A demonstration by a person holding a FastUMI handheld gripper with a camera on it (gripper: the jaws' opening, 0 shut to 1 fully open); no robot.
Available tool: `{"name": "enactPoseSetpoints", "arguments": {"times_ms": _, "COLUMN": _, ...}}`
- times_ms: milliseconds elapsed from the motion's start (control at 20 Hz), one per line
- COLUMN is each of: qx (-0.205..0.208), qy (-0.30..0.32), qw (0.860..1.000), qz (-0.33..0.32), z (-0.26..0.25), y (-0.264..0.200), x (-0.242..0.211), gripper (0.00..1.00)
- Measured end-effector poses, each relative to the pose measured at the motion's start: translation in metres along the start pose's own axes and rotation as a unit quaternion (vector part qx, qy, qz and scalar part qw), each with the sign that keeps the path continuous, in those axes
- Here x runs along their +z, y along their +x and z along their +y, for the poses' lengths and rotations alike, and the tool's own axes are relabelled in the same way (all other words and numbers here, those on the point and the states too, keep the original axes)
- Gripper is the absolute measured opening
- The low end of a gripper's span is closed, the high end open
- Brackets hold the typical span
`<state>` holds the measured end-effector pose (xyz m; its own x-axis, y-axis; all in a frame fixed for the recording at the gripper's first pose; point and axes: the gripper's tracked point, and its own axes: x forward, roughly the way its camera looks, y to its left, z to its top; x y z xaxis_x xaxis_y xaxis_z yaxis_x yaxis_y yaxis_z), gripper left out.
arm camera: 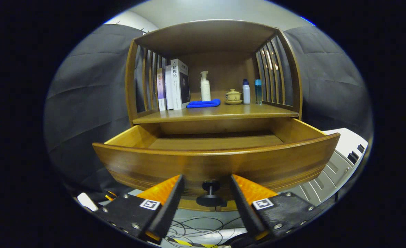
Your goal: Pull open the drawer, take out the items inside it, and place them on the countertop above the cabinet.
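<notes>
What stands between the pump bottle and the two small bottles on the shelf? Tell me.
A lidded teacup on a saucer stands between the pump bottle and the two small bottles, seen in the gripper view beyond the open gripper.

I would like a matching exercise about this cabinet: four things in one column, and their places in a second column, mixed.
Things:
1. blue cloth
2. books
3. drawer knob
4. lidded cup

Places:
A. between the open fingers of the gripper, untouched
B. standing at the left end of the shelf
C. lying in front of the white pump bottle
D. on a saucer, left of two small bottles

Pairs: 1-C, 2-B, 3-A, 4-D
</notes>
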<state>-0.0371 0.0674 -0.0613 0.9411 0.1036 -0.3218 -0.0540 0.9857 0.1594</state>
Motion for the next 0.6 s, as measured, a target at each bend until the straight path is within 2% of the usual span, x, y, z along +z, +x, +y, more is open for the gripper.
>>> {"name": "enactPoseSetpoints", "arguments": {"times_ms": 100, "qx": 0.001, "qy": -0.007, "qw": 1.0, "qz": -0.024, "z": 0.002, "y": -0.004, "x": 0.022, "gripper": 0.93}}
{"name": "enactPoseSetpoints", "arguments": {"times_ms": 300, "qx": -0.009, "qy": -0.015, "qw": 0.999, "qz": -0.047, "z": 0.002, "y": -0.007, "x": 0.056, "gripper": 0.93}}
{"name": "enactPoseSetpoints", "arguments": {"times_ms": 400, "qx": -0.028, "qy": -0.008, "qw": 0.998, "qz": -0.048, "z": -0.002, "y": 0.002, "x": 0.072, "gripper": 0.93}}
{"name": "enactPoseSetpoints", "arguments": {"times_ms": 600, "qx": -0.081, "qy": 0.005, "qw": 0.997, "qz": 0.009, "z": -0.024, "y": 0.03, "x": 0.079, "gripper": 0.94}}
